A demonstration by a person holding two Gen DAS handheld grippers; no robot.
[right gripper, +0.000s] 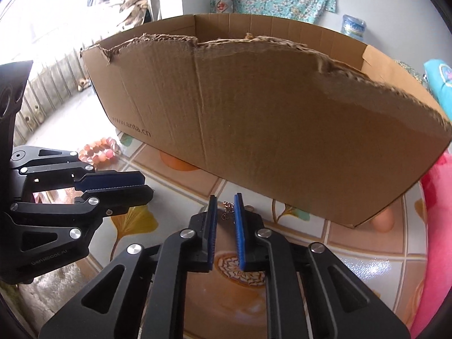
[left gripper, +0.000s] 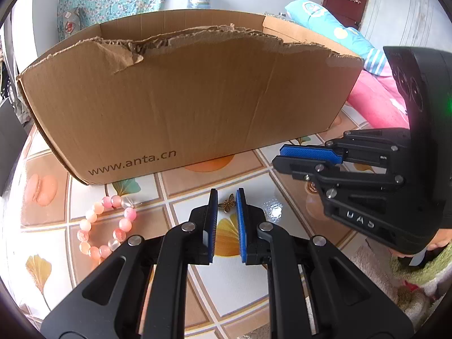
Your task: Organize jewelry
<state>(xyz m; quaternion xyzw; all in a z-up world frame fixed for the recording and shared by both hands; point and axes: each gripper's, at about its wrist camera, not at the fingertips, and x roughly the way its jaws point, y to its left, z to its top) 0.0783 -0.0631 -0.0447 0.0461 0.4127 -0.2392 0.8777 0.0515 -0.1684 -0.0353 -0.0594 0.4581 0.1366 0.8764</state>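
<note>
Two small pieces are being picked up: a thin chain with tiny links sits between the right gripper pads, which look clenched on it, and a little bronze butterfly charm lies on the tiled table between the left gripper tips, nearly closed, though I cannot tell if they pinch it. Next, I think, each piece must be lifted over the torn cardboard box wall. Nearby, the pink bead bracelet waits.

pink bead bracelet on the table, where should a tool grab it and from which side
The pink bead bracelet lies flat as an open loop on the tiled tablecloth, left of the left tool. Probably best to come from above, one finger inside the loop and one outside, pinching the near arc of beads, away from the brown cardboard box.
</note>
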